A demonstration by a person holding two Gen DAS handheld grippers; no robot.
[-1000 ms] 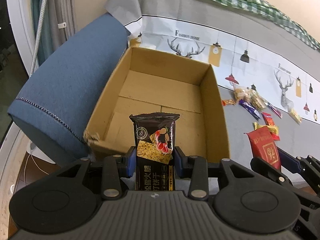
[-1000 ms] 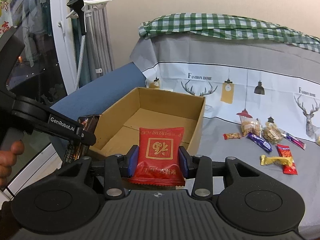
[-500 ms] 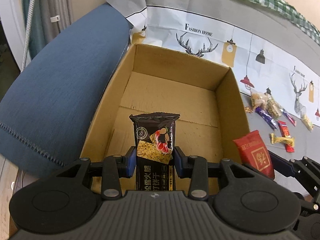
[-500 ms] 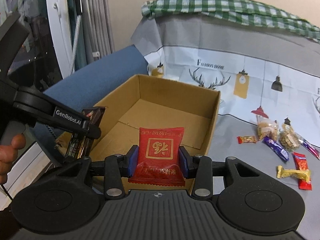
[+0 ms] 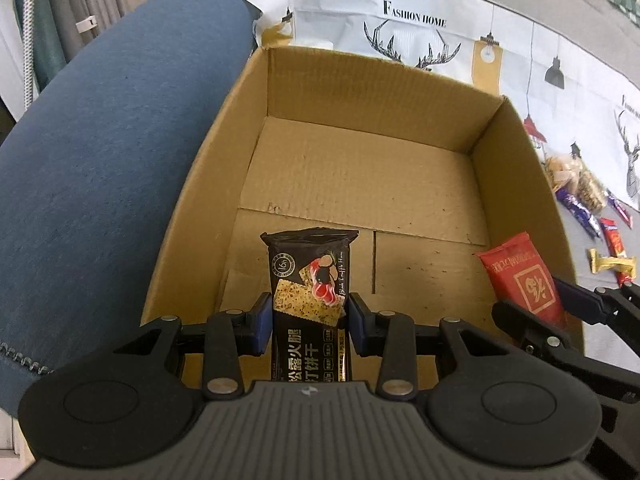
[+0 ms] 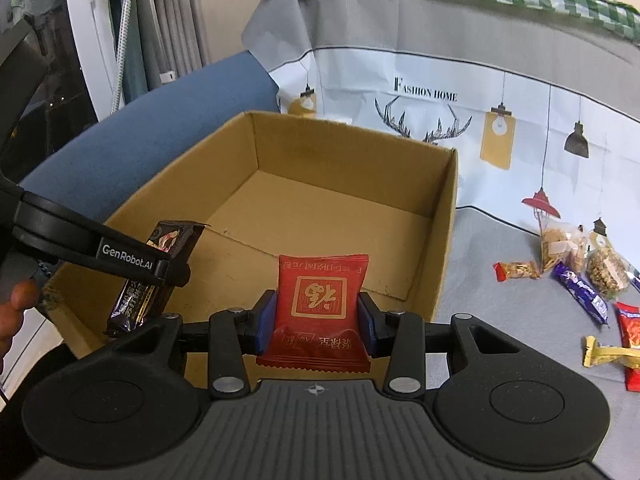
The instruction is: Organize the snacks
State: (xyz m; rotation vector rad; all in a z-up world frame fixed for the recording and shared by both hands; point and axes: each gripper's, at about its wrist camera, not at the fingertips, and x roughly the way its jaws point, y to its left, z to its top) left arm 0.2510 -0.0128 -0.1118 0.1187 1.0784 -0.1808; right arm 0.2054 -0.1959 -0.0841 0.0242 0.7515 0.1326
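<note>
My left gripper (image 5: 308,322) is shut on a black cracker packet (image 5: 308,280), held over the near edge of an open cardboard box (image 5: 504,184). The packet also shows in the right wrist view (image 6: 160,268). My right gripper (image 6: 318,322) is shut on a red snack pouch (image 6: 320,300), held above the box's (image 6: 448,224) near right part. The pouch shows at the right of the left wrist view (image 5: 520,276). The box floor is bare.
Several loose snacks (image 6: 576,276) lie on the grey cloth to the right of the box, with a yellow one (image 6: 608,354) nearest. A blue cushion (image 5: 100,152) lies along the box's left side. A printed cloth (image 6: 440,92) hangs behind.
Both grippers have moved forward over the box with their packets. The box now fills more of both views.
</note>
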